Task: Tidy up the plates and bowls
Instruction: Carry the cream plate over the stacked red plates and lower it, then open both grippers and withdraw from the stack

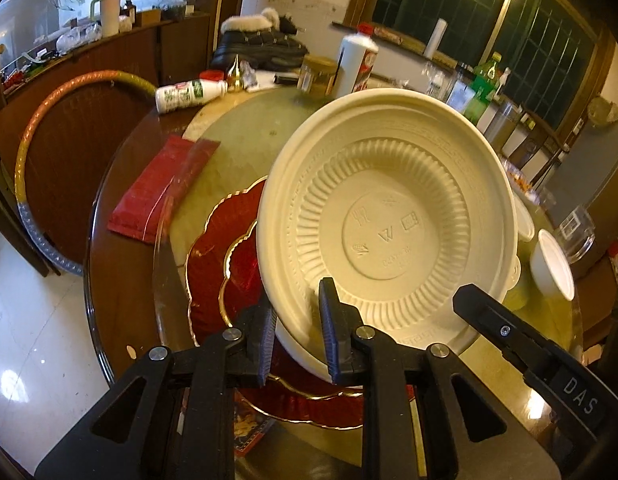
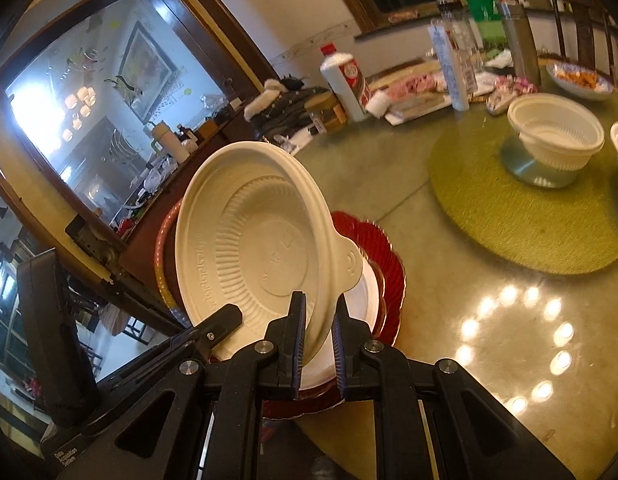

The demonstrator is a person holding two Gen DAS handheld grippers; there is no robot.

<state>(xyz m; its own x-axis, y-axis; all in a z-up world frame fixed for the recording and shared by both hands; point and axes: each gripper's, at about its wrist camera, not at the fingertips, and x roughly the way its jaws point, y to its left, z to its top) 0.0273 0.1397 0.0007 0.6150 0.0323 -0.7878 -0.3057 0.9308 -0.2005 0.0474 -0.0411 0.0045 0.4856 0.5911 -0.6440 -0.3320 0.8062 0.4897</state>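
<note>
- My left tongs (image 1: pixel 297 320) are clamped on the near rim of the cream bowl (image 1: pixel 389 216), one pad inside the lip and one outside.
- My right tongs (image 2: pixel 319 340) pinch the same bowl (image 2: pixel 257 240) at another spot on its rim, just below the small tab handle (image 2: pixel 351 264). Both pairs are nearly closed, with only the thin wall between the pads.
- The bowl is tipped up on edge and off the table, its ribbed underside with moulded marks facing me. It hangs over the red plates (image 1: pixel 225 256) with gold scalloped edges, which lie near the near edge of the glass turntable (image 1: pixel 245 128).
- I judge the bowl to be light moulded plastic or pulp: thin, a little flexible, smooth enough to slip. The rolled rim is the stiffest place to hold, so I keep to it; squeezing the wall would buckle it.
- A white dish (image 2: pixel 361 304) sits on the red plates, right under the bowl.
- Farther off, more cream bowls (image 2: pixel 557 136) are stacked on a metal stand on the green mat (image 2: pixel 529 220).
- Bottles and clutter line the far edge of the table.
</note>
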